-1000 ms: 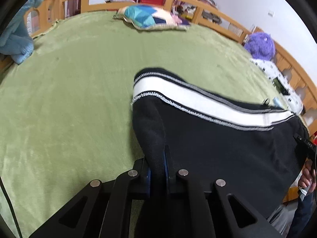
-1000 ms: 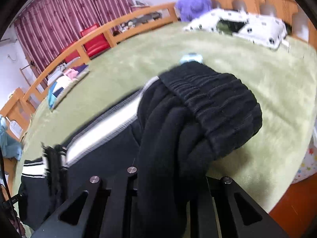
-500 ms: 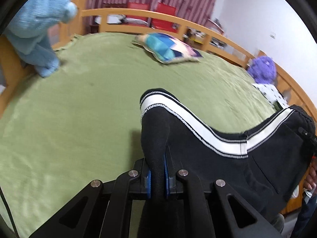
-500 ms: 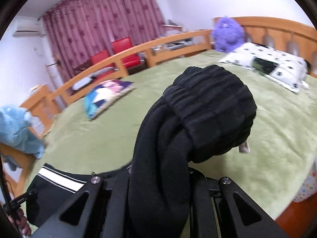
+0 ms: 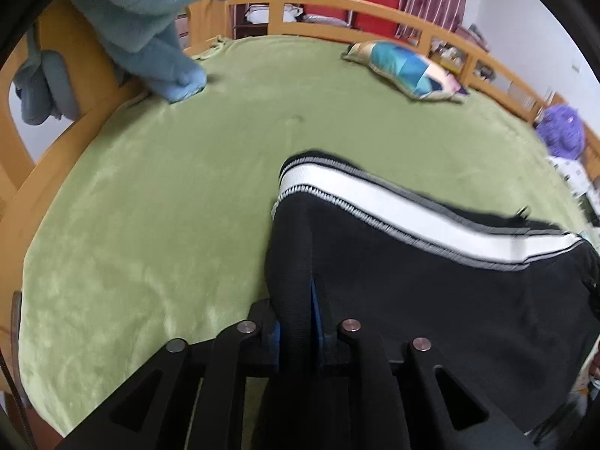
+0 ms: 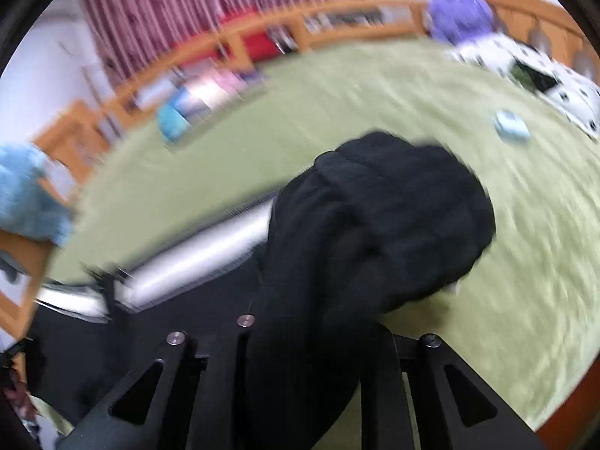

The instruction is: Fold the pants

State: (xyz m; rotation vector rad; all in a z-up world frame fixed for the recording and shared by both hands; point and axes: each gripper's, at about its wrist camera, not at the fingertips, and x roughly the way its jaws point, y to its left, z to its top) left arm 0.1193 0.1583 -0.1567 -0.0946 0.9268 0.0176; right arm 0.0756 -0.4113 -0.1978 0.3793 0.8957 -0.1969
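Black pants with a white side stripe hang stretched between my two grippers above a green bed. My left gripper is shut on the hem end of the leg, the cloth pinched between the blue pads. My right gripper is shut on the bunched black ribbed waistband, which drapes over and hides the fingers. The stripe runs away to the left in the blurred right wrist view.
A wooden rail rings the bed. A blue plush toy sits at the far left, a patchwork cushion at the back, a purple plush and spotted pillow at the right, and a small pale blue object.
Both grippers have swung with the pants held taut; the left view has turned left toward the blue plush, and the right view has dropped lower over the bed and is motion-blurred.
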